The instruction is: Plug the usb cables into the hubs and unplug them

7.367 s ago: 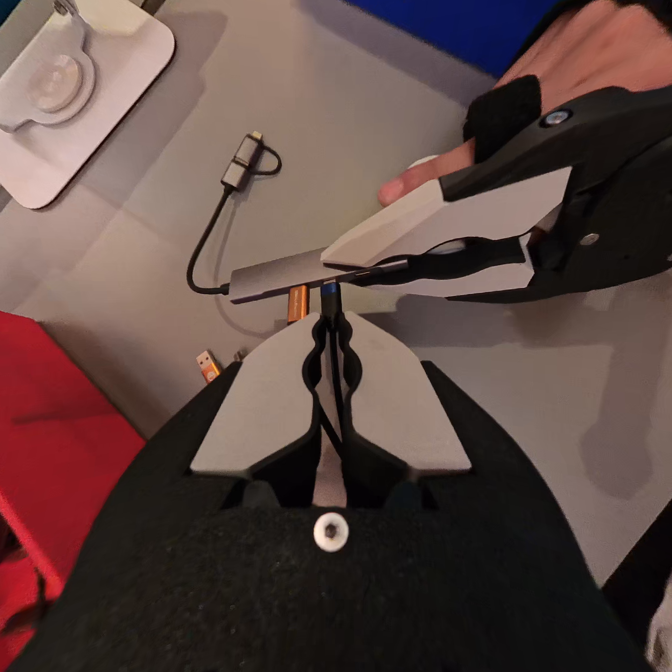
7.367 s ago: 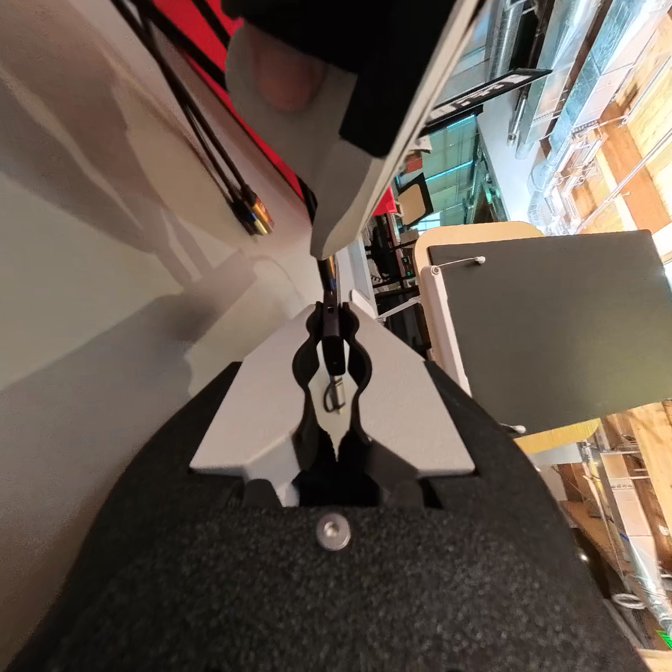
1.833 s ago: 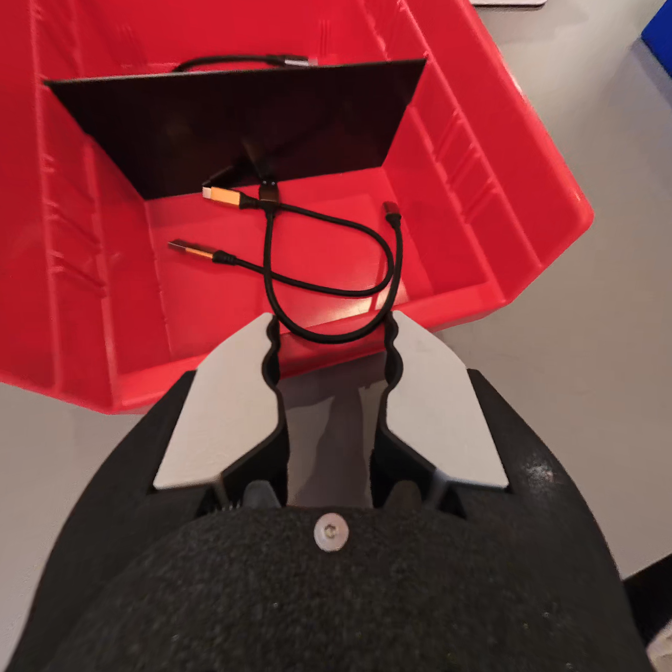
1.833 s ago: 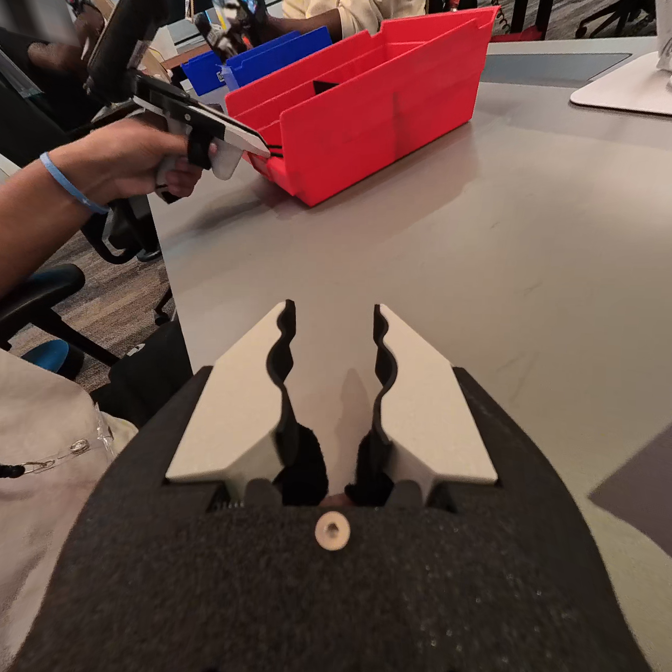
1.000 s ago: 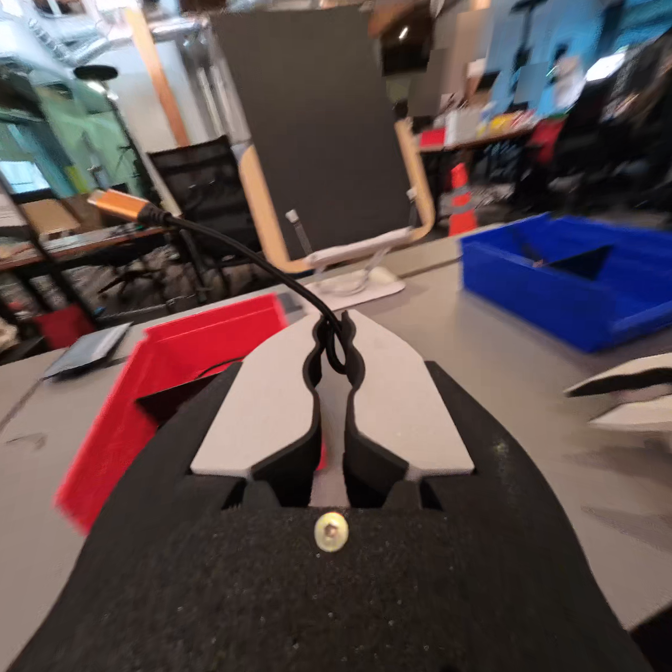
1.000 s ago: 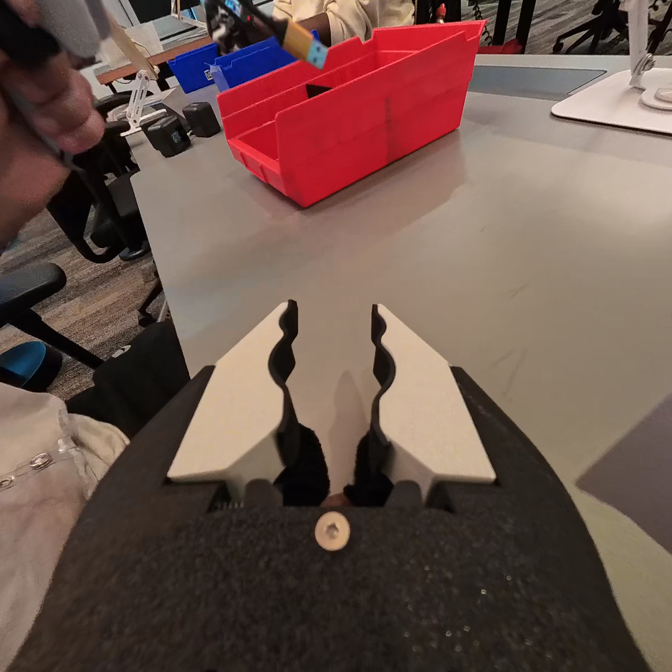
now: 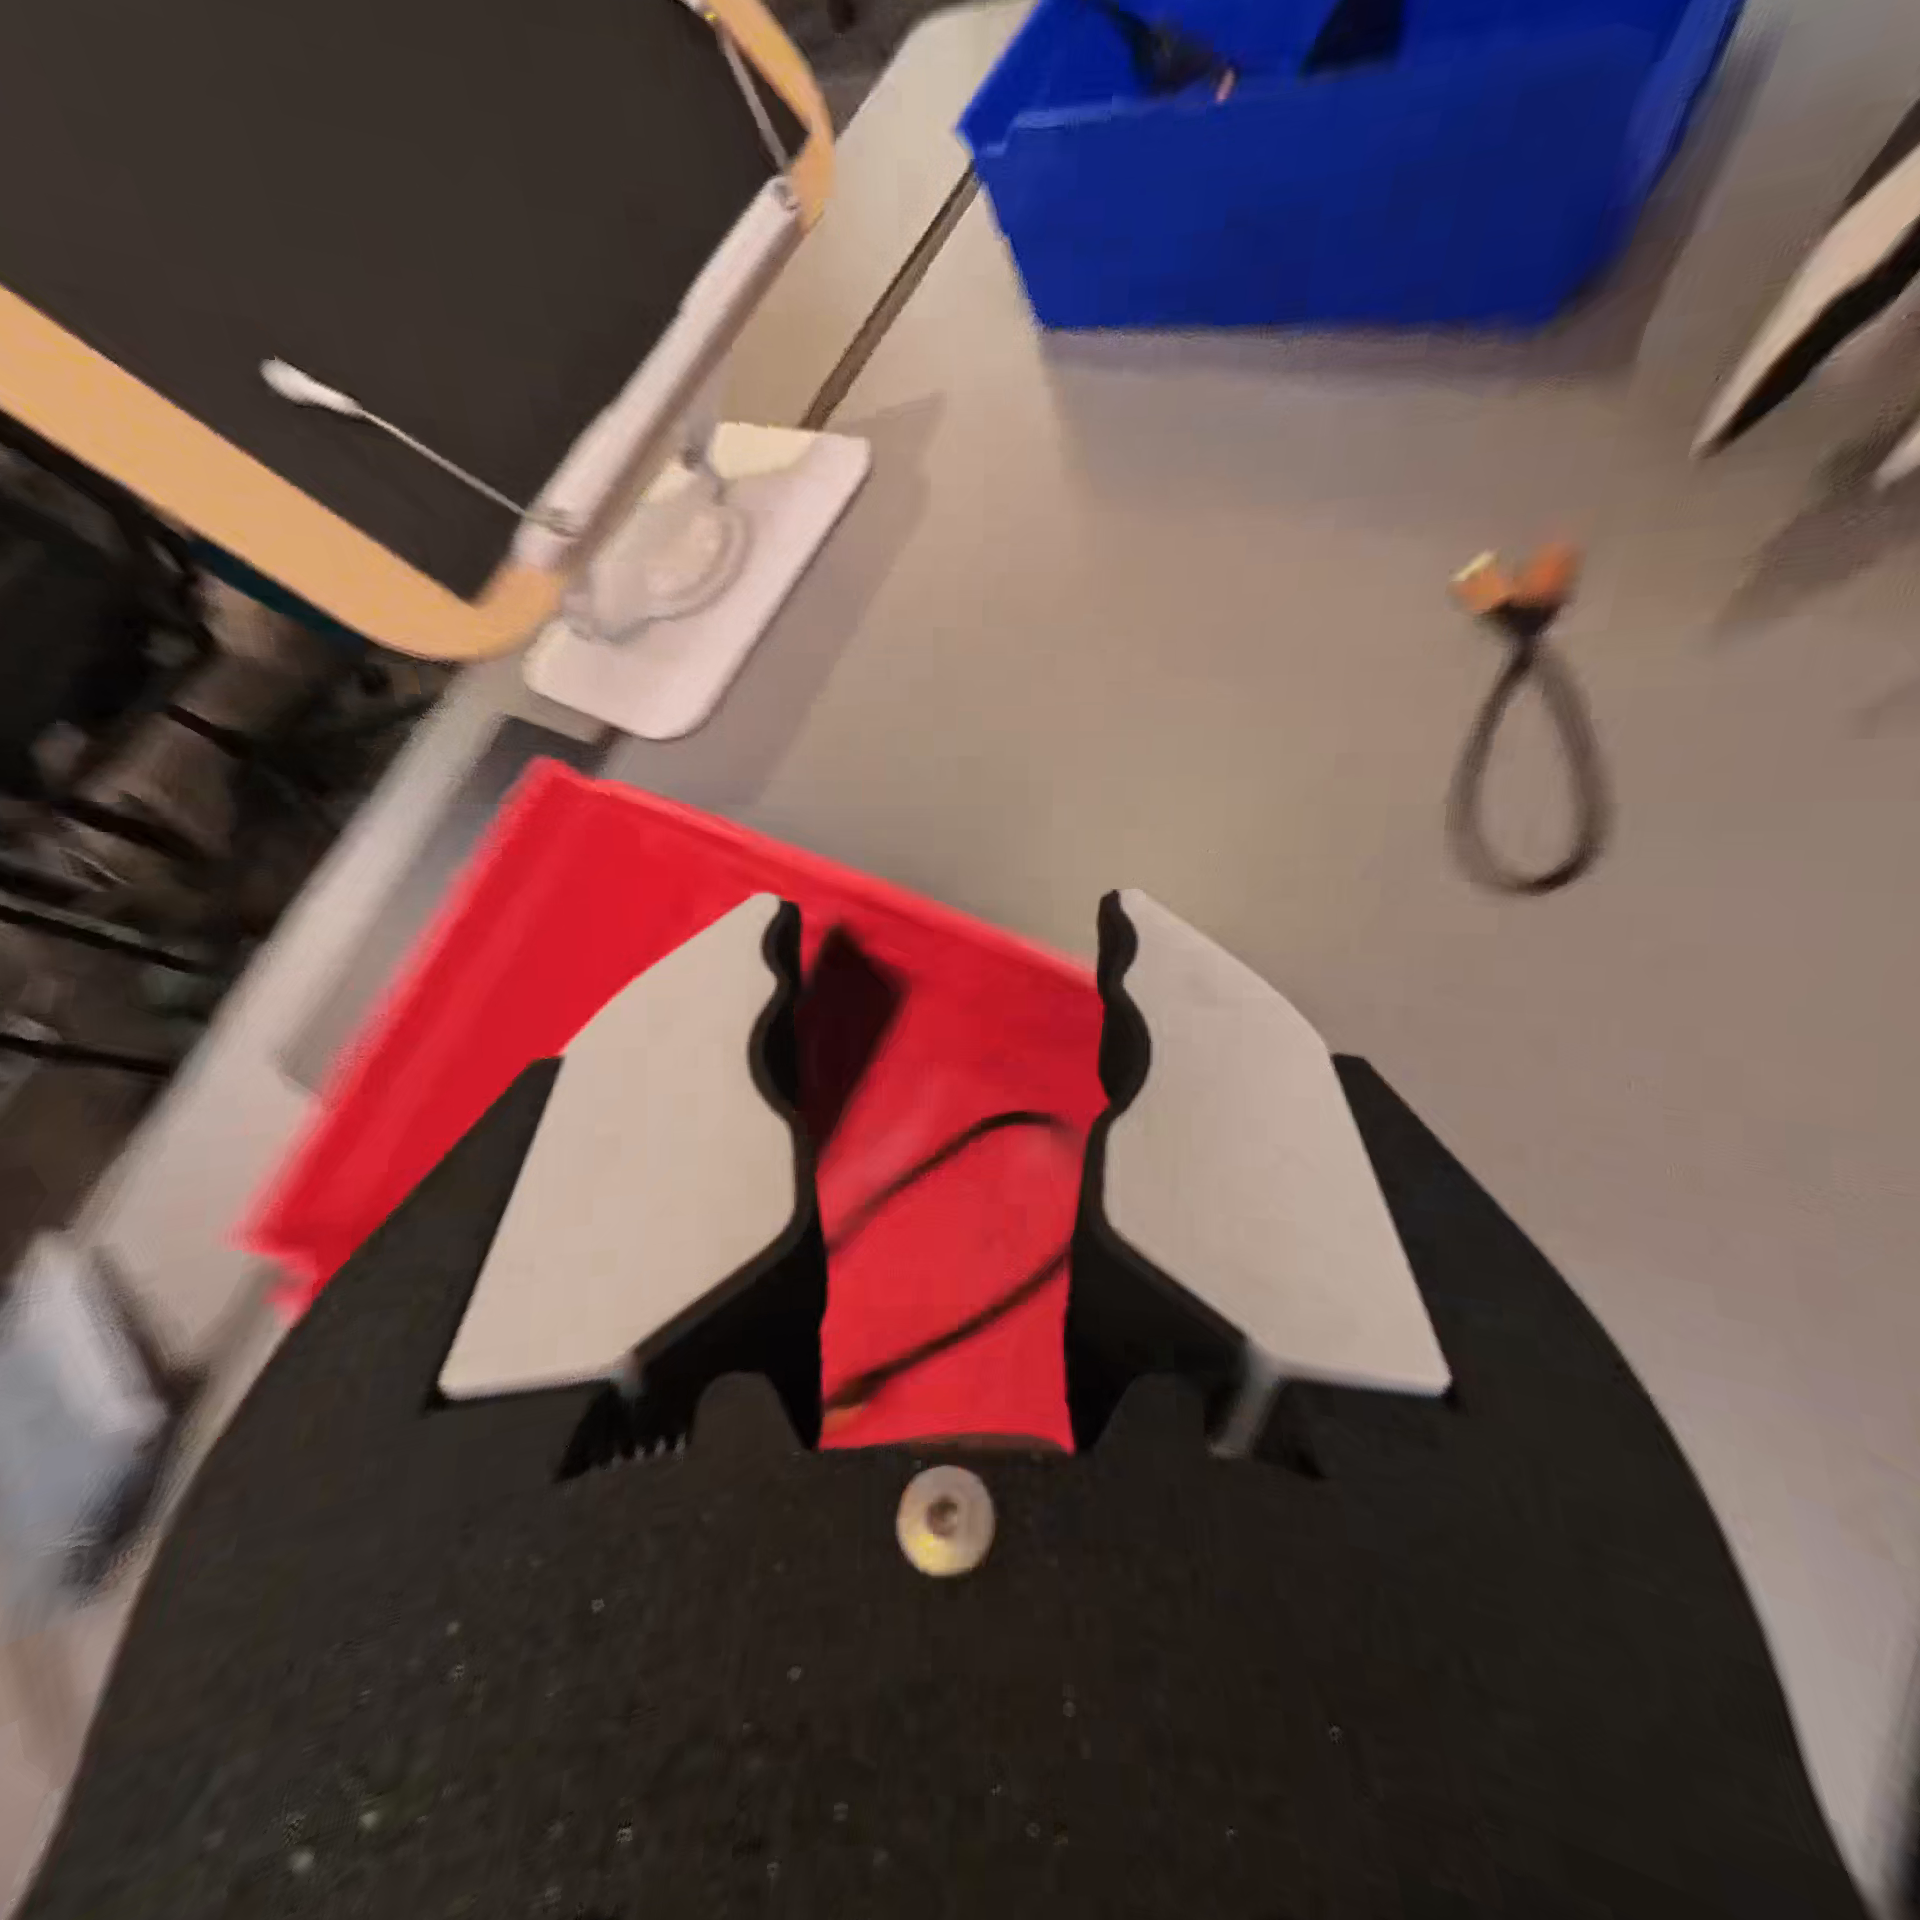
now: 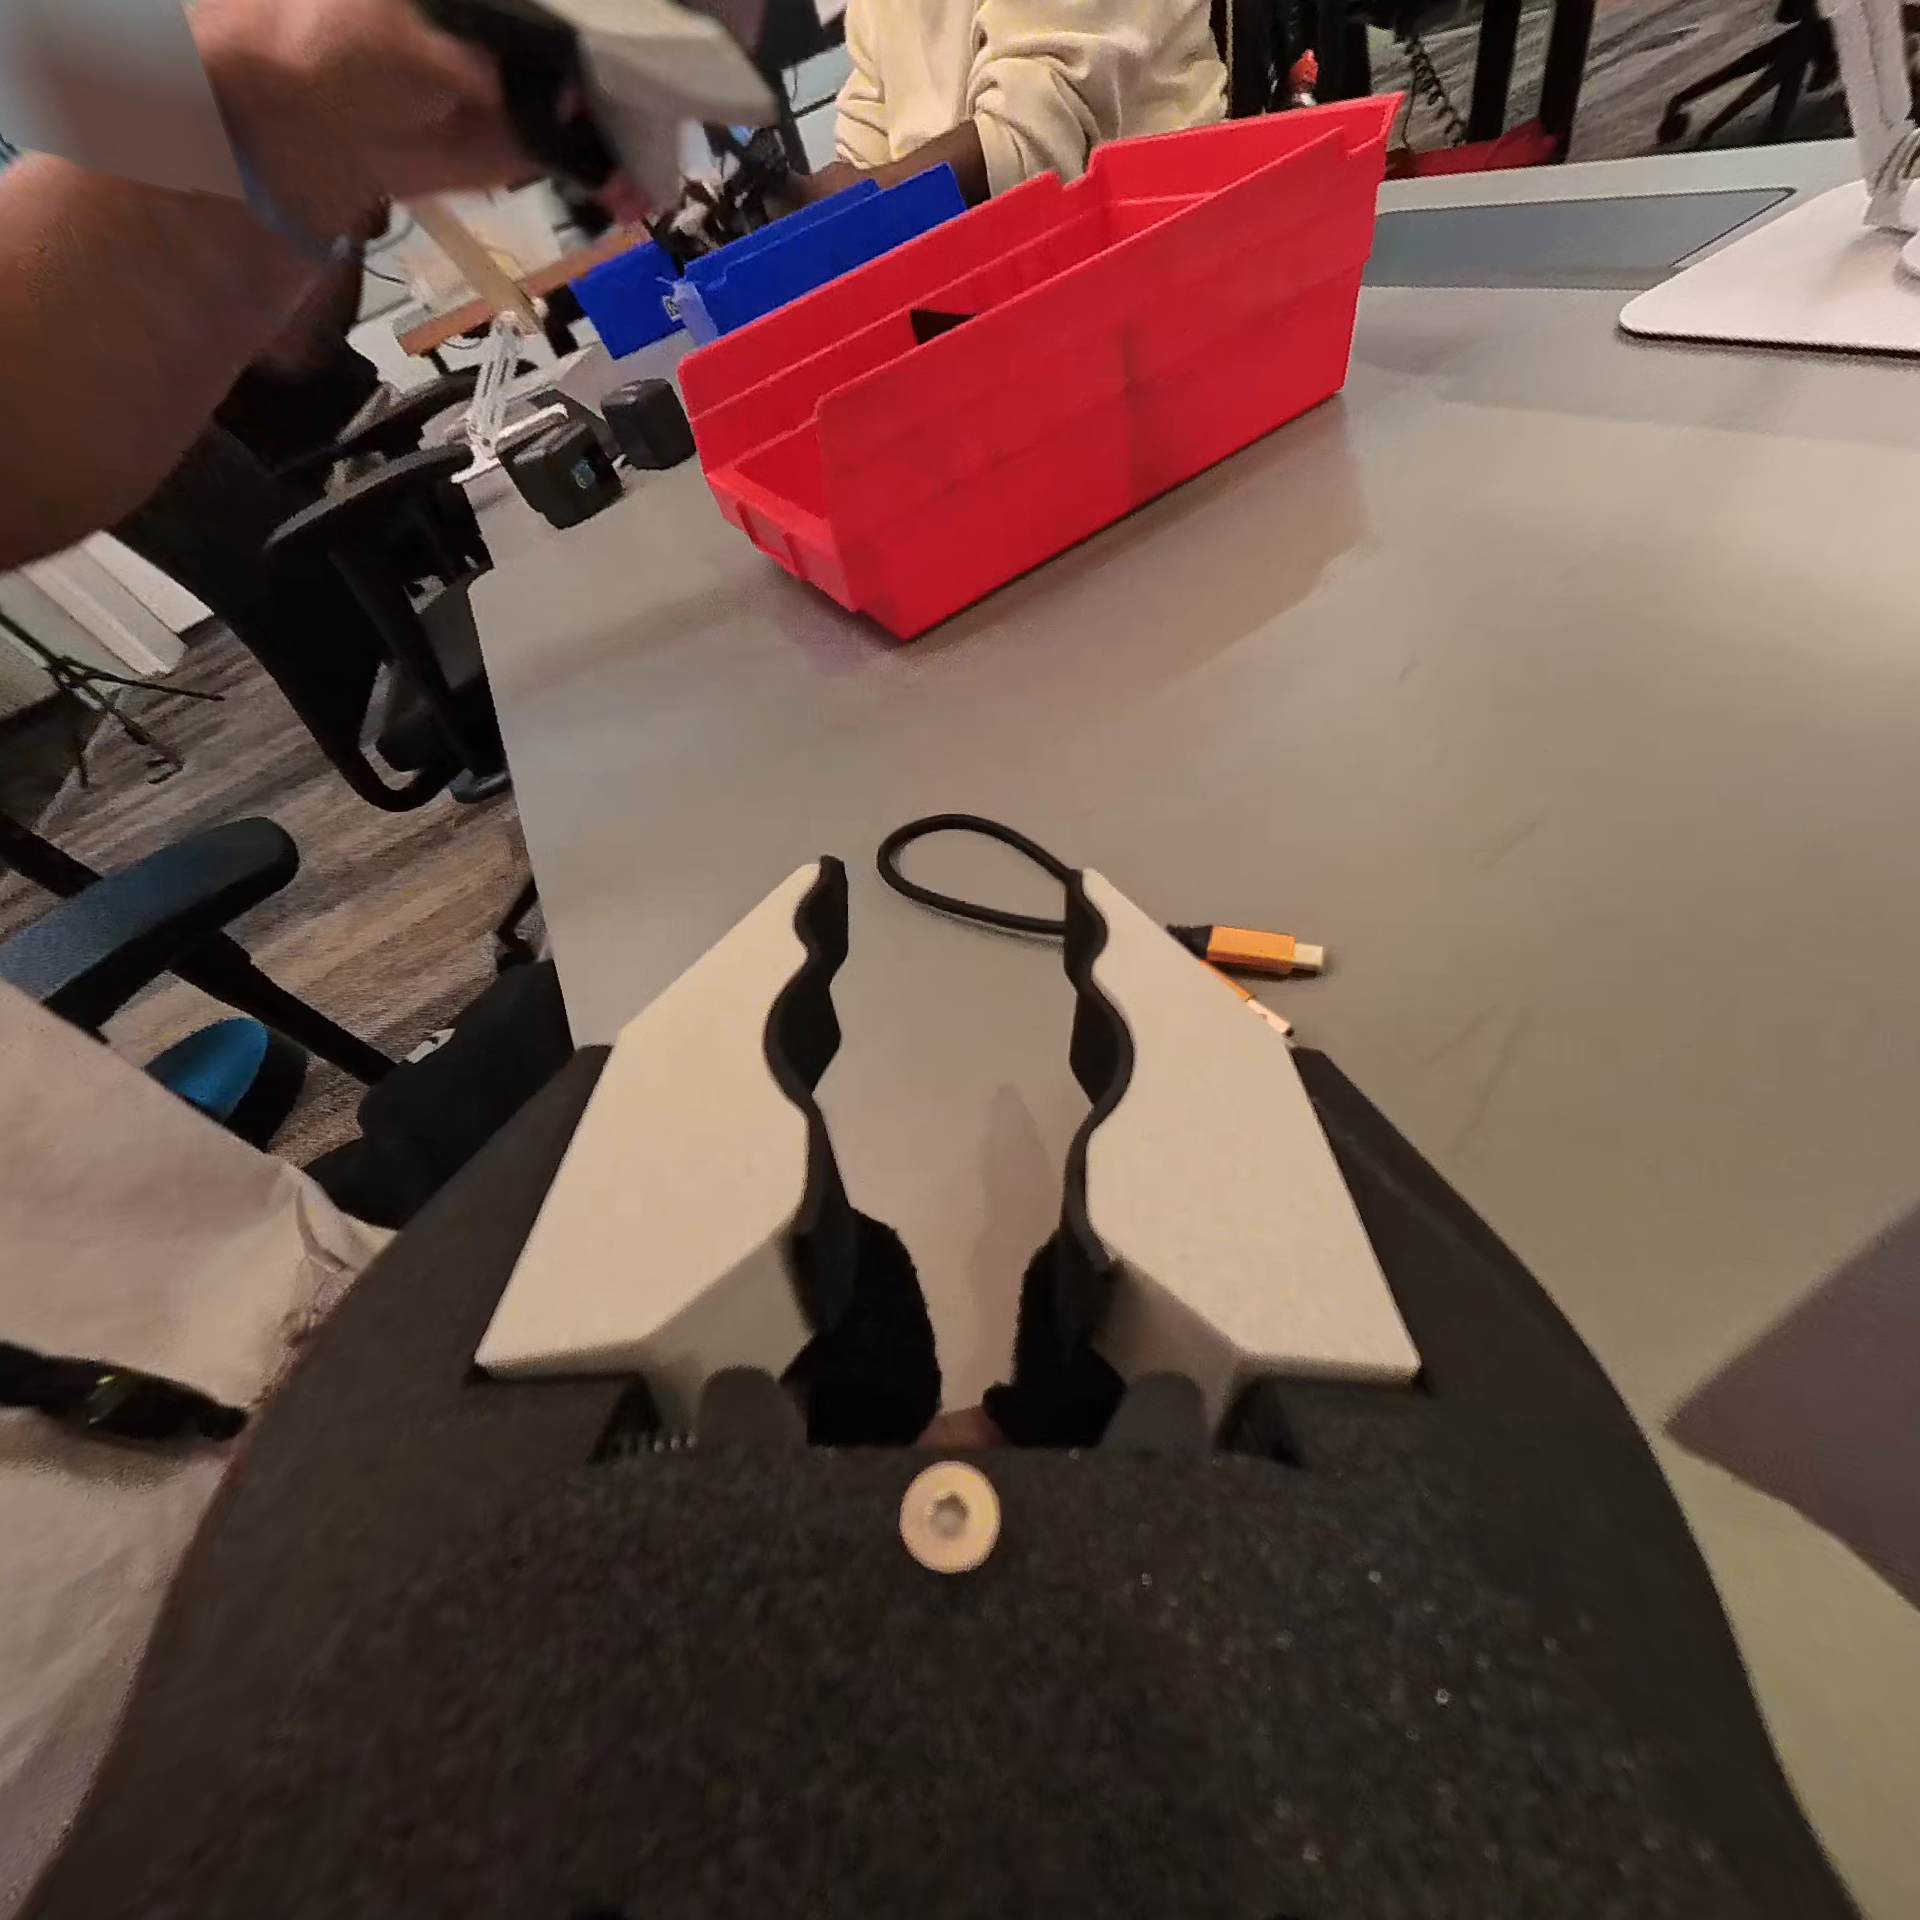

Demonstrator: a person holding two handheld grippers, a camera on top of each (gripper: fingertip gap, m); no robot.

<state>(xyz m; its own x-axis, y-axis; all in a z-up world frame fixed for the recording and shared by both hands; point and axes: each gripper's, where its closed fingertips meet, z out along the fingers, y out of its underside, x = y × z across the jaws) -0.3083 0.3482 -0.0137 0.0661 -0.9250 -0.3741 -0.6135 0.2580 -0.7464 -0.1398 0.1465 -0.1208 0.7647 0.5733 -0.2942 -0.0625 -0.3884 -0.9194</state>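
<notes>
Left wrist view: the left tool [image 7: 940, 914] hangs wide open and empty above the red bin [image 7: 623, 935], where a black cable [image 7: 935, 1174] lies. To its right, a looped cable [image 7: 1522, 769] rests on the grey tabletop [image 7: 1195, 623]. The right tool [image 8: 956, 883] gapes empty just beside that cable.

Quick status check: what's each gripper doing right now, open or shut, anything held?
Left gripper: open, empty, above the red bin.
Right gripper: open, empty, just behind the black cable lying on the table.
</notes>
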